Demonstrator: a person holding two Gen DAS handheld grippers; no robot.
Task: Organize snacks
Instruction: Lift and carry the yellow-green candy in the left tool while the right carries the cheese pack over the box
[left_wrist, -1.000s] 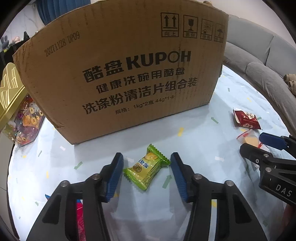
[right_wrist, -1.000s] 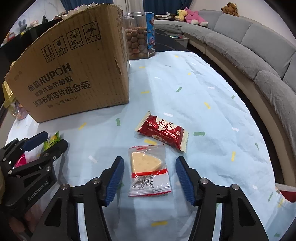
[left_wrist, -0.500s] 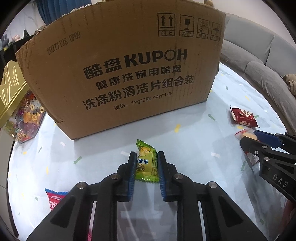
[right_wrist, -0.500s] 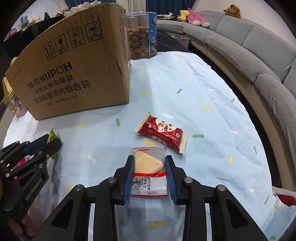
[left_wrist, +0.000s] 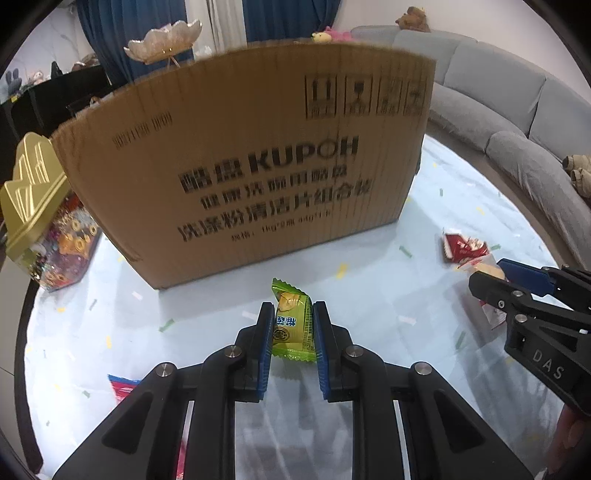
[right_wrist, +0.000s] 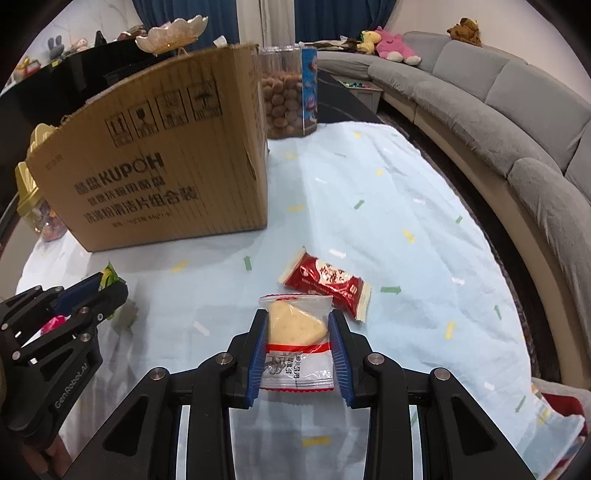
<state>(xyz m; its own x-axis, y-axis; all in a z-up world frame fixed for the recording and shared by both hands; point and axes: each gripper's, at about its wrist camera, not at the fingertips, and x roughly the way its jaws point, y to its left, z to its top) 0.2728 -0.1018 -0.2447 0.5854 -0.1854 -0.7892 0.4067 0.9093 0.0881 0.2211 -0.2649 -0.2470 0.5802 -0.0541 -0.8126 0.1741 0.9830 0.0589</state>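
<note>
A pale blue confetti-print tablecloth (right_wrist: 388, 206) is covering the table, a grey curved sofa (right_wrist: 517, 122) wrapping behind it.

I am gripping 2 snacks at once: my left gripper (left_wrist: 291, 328) is clamped on the green candy packet (left_wrist: 291, 321), my right gripper (right_wrist: 297, 339) is clamped on the clear cracker packet (right_wrist: 295, 343), both just in front of the cardboard box (left_wrist: 258, 166). The red packet (right_wrist: 325, 282) is lying just beside the cracker. I am judging the slick wrappers could slip, the cracker could crack under squeeze, and either packet could snag the tall box wall while lifting over.
</note>
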